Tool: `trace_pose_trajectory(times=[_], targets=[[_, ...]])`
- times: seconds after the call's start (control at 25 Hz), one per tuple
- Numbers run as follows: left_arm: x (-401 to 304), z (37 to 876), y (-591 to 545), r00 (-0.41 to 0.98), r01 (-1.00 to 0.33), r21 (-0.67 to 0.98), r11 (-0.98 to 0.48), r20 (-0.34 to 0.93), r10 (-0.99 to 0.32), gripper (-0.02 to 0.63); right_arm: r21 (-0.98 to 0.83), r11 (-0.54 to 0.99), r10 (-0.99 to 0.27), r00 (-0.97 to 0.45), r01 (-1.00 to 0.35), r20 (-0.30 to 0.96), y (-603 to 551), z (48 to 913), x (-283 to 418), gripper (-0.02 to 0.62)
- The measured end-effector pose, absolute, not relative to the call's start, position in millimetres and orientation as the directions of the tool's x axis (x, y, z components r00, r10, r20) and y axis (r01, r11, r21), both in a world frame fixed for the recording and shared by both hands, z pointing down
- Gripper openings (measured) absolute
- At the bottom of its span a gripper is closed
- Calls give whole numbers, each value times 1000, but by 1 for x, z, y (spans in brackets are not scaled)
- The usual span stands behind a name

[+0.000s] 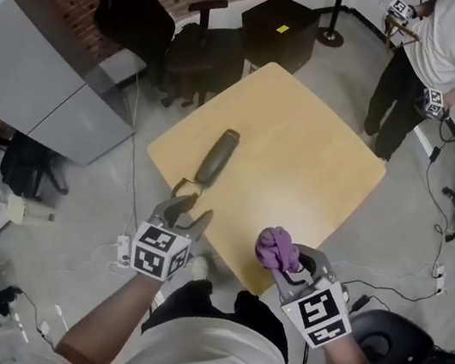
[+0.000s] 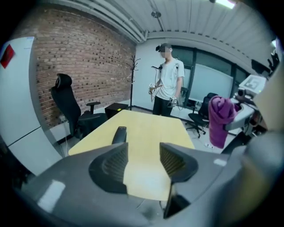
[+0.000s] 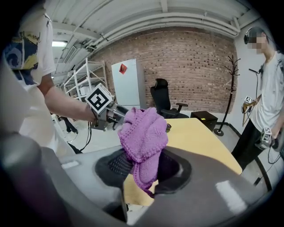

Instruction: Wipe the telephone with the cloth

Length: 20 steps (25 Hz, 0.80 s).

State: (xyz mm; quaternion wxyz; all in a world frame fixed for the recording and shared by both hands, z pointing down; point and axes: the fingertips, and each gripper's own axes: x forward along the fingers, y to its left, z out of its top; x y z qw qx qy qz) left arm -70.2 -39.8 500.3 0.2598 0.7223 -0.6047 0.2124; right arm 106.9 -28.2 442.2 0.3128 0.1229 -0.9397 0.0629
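Purple cloth (image 1: 278,249) sits bunched, pinched between the jaws of the right gripper (image 1: 287,262) over the near corner of the table (image 1: 319,158). Beside it, the left gripper (image 1: 187,213) stands spread and empty. Farther along the table's left edge lies the telephone (image 1: 217,156), apart from both, so the wiping appears not yet begun.

Lying flat on tan wooden surface (image 1: 305,138), near its left edge: dark grey slim plastic telephone handset (image 1: 217,156). Bunched-up purple knitted cloth (image 1: 278,248) clamped in right hand-held gripper (image 1: 284,264), well apart from handset.

Knitted purple cloth (image 3: 144,137), smooth pale wood table (image 1: 302,155), matt dark telephone (image 1: 217,156)
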Motion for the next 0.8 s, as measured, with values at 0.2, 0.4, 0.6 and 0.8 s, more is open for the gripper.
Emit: trace_pose_trajectory(times=[0.2, 0.4, 0.6, 0.8], targets=[[-104, 535, -88, 145, -989, 82, -122, 663, -734, 252, -45, 947, -221, -746, -318, 628, -45, 450, 95, 123], [-118, 577, -135, 175, -984, 97, -152, 719, -672, 286, -50, 924, -252, -702, -379, 666, -58, 448, 80, 123], [-121, 606, -157, 174, -982, 91, -162, 767, -618, 310, -53, 902, -277, -666, -429, 692, -64, 448, 61, 123], [-112, 637, -168, 223, -970, 115, -215, 774, -592, 314, -51, 874, -306, -628, -483, 716, -66, 452, 50, 123]])
